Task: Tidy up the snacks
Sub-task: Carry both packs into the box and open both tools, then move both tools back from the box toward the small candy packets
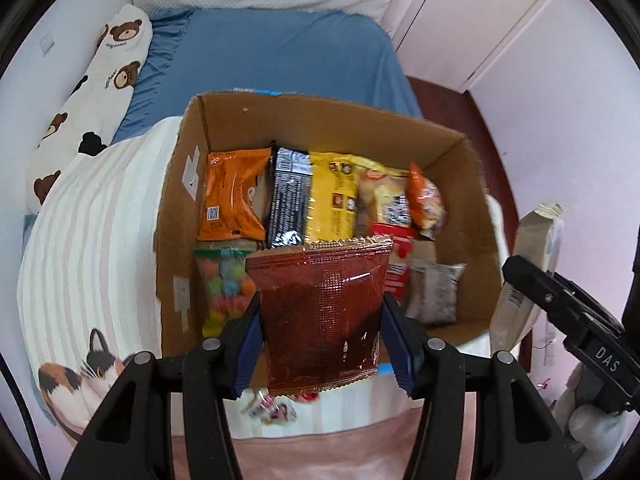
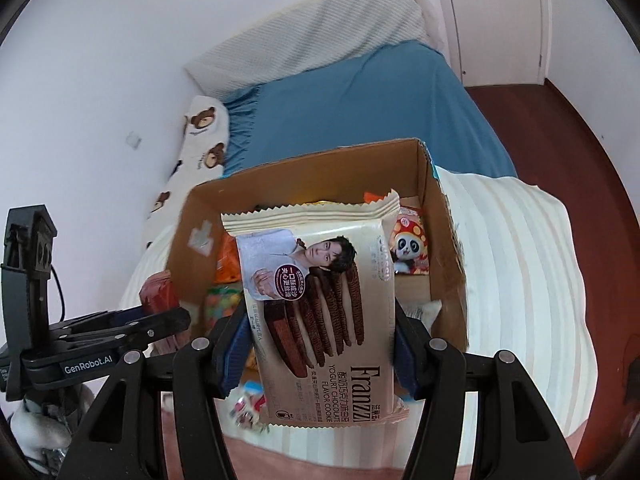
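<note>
An open cardboard box (image 1: 452,148) (image 2: 444,216) stands on a striped quilt, with several snack packs inside: orange, black, yellow, red and a bag of coloured candies (image 1: 224,288). My left gripper (image 1: 324,344) is shut on a dark red foil pack (image 1: 320,312), held over the box's near side. My right gripper (image 2: 320,344) is shut on a cream Franzzi cookie pack (image 2: 316,312), also held above the box. The right gripper appears at the right edge of the left wrist view (image 1: 568,312), and the left gripper (image 2: 132,328) at the left of the right wrist view.
The box rests on a cream striped quilt (image 1: 92,240) (image 2: 516,260) over a blue bed sheet (image 1: 280,56). A bear-print pillow (image 1: 100,92) lies along the wall. A small wrapped snack (image 1: 272,404) lies on the quilt before the box. A door (image 2: 496,16) and dark floor (image 2: 560,136) are at right.
</note>
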### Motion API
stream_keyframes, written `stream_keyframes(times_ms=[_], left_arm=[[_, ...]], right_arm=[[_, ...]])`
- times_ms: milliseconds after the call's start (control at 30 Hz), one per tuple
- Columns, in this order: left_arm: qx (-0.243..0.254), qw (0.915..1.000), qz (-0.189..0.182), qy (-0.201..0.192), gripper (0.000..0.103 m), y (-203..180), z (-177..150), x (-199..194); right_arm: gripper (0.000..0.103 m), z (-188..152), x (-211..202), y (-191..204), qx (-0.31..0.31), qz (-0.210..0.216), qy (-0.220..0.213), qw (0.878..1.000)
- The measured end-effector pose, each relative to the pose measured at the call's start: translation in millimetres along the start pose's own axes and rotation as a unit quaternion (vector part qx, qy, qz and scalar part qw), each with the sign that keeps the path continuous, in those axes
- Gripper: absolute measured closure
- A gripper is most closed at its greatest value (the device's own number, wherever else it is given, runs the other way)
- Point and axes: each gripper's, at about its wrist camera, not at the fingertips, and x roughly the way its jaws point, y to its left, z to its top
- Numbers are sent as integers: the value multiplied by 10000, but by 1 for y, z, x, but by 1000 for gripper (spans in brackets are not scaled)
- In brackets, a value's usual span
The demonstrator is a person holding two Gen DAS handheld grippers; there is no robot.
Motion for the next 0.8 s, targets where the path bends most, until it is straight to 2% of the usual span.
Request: stream_keyframes(times_ms=[100,167,200,233,267,333,367,400,467,567,633,800], left_arm=[[-38,9997,127,184,50,8,12,26],[-98,9987,366,343,49,13,13,41],[-117,9981,475,371,46,16,13,48],[-148,9977,557,368,43,19,13,55],[-171,9977,562,337,37,20,11,58],[-217,9981,543,185,24,24,8,61],[-192,9982,544,154,8,24,7,62],[-161,9980,592,147,1,24,6,63],[-88,9977,649,154,1,22,4,65],[-92,9985,528,134,1,20,0,63],[-114,9990,424,33,1,18,-5,57],[-122,9984,509,-210,1,12,-23,37]], right_arm=[[40,7,21,-7,148,-66,106,9998],[36,8,39,-14,358,-55,317,9988],[31,9,47,-17,424,-76,409,9982],[17,8,56,-20,476,-145,530,9974],[12,7,63,-23,488,-266,627,9965],[10,3,70,-26,447,-417,689,9958],[10,0,73,-28,421,-504,751,9950],[8,-1,74,-30,412,-543,786,9946],[7,-6,76,-33,409,-590,830,9940],[7,-11,75,-34,347,-683,805,9938],[7,-17,68,-29,277,-737,777,9939],[4,-26,55,-15,-52,-928,635,9936]])
